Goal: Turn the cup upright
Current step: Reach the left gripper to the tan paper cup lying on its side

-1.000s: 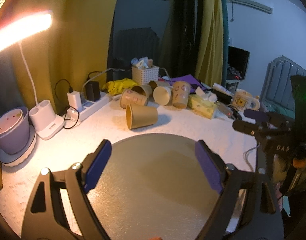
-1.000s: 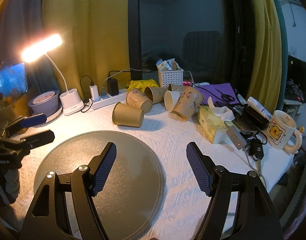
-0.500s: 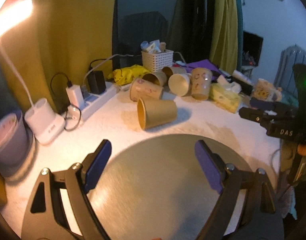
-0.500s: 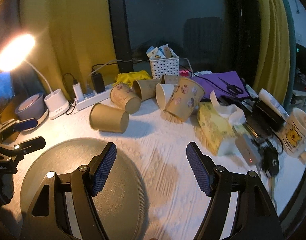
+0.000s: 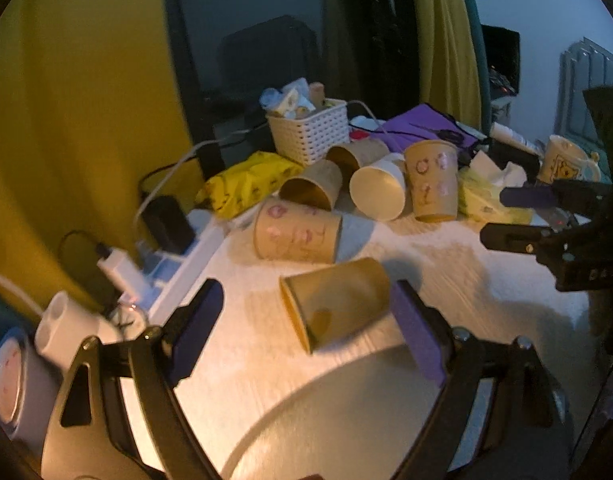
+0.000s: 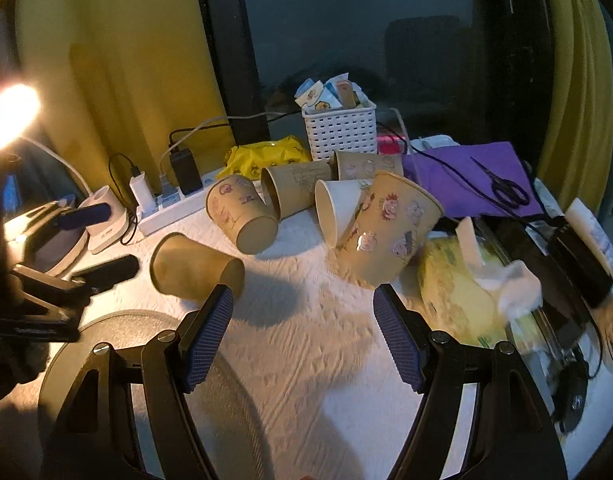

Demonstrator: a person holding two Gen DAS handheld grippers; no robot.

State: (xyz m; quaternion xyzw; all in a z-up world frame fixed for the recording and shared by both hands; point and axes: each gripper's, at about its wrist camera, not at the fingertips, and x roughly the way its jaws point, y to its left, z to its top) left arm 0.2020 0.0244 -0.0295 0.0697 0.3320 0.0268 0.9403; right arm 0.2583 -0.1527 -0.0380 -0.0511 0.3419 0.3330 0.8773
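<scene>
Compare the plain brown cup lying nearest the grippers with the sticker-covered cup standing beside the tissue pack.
1. The plain cup lies on its side on the white cloth; the sticker cup stands mouth up, leaning in the right wrist view.
2. The plain cup's wall is bare brown; the sticker cup carries cartoon stickers.
3. The plain cup lies apart, between the left gripper's open fingers; the sticker cup sits in the cluster by the white cup.

Both are tapered paper cups.

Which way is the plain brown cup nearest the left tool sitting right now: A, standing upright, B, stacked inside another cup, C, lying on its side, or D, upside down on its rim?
C: the plain brown cup lies on its side on the white tablecloth, open mouth facing left, just ahead of the open left tool and apart from the other cups.
</scene>
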